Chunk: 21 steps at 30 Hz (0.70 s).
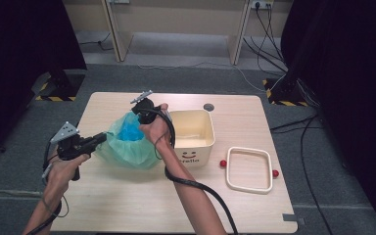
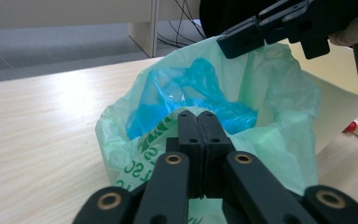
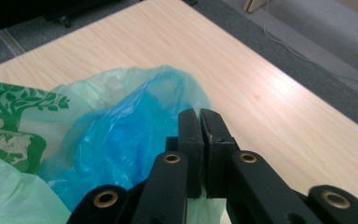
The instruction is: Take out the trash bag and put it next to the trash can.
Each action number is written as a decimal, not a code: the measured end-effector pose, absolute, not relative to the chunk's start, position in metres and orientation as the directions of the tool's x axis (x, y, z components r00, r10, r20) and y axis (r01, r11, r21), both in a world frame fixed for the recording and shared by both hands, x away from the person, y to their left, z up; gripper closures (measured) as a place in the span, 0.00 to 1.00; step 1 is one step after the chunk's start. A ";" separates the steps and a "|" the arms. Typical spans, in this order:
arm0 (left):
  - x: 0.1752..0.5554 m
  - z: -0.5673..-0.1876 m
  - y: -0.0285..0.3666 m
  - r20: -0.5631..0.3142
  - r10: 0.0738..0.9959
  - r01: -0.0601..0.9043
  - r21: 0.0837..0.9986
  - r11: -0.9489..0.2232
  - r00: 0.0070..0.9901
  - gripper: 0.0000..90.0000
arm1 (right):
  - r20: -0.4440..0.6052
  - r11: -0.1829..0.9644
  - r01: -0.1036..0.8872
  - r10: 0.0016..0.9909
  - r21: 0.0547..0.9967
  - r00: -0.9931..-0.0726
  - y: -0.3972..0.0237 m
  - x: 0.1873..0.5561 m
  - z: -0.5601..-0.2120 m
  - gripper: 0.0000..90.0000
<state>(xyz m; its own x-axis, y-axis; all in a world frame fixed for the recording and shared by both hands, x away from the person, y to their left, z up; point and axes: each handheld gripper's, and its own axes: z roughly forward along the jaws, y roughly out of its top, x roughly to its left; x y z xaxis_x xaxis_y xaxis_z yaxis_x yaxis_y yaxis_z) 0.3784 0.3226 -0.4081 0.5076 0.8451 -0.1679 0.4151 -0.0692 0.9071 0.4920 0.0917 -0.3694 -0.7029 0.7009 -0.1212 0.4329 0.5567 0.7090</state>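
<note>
On the table: one green bag with one blue bag inside, one bin, one frame, two red balls, two grippers.

Bag on surface; bin touching at its 3 o'clock; frame farther at 3 o'clock.
</note>
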 end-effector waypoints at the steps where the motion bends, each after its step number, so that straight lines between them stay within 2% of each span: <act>1: 0.379 -0.410 0.321 -0.172 0.842 0.422 0.904 -0.071 0.511 0.89 | -0.122 0.562 0.438 0.701 0.702 -0.703 0.091 0.492 -0.372 0.94; 3: 0.379 -0.412 0.318 -0.175 0.839 0.430 0.899 -0.078 0.516 0.81 | -0.122 0.565 0.443 0.701 0.696 -0.702 0.090 0.493 -0.372 0.90; 4: 0.379 -0.412 0.316 -0.178 0.838 0.433 0.898 -0.076 0.517 0.81 | -0.122 0.565 0.443 0.701 0.696 -0.702 0.090 0.493 -0.372 0.90; 5: 0.379 -0.411 0.315 -0.180 0.837 0.434 0.898 -0.074 0.517 0.77 | -0.118 0.559 0.448 0.707 0.697 -0.698 0.089 0.493 -0.372 0.86; 6: 0.379 -0.409 0.314 -0.182 0.837 0.433 0.898 -0.072 0.517 0.66 | -0.116 0.554 0.449 0.710 0.701 -0.694 0.088 0.493 -0.371 0.84; 9: 0.379 -0.398 0.312 -0.184 0.847 0.421 0.906 -0.051 0.498 0.52 | -0.090 0.523 0.461 0.725 0.717 -0.683 0.085 0.492 -0.363 0.67; 11: 0.379 -0.395 0.312 -0.184 0.850 0.417 0.908 -0.046 0.494 0.44 | -0.076 0.503 0.466 0.734 0.728 -0.675 0.083 0.492 -0.359 0.64; 16: 0.376 -0.384 0.308 -0.203 0.849 0.410 0.912 -0.017 0.487 0.35 | -0.040 0.465 0.488 0.752 0.739 -0.658 0.076 0.491 -0.351 0.50; 21: 0.373 -0.382 0.301 -0.213 0.841 0.410 0.912 -0.011 0.498 0.33 | 0.018 0.409 0.507 0.765 0.759 -0.644 0.067 0.490 -0.341 0.42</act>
<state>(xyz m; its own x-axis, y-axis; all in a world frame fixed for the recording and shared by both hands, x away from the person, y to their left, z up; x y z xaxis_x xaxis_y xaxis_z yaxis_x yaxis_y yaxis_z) 0.3735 0.3010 -0.3820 0.4980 0.8405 -0.2132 0.4098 -0.0115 0.9121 0.4899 0.0667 -0.3407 -0.6439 0.7649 0.0183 0.5072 0.4088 0.7587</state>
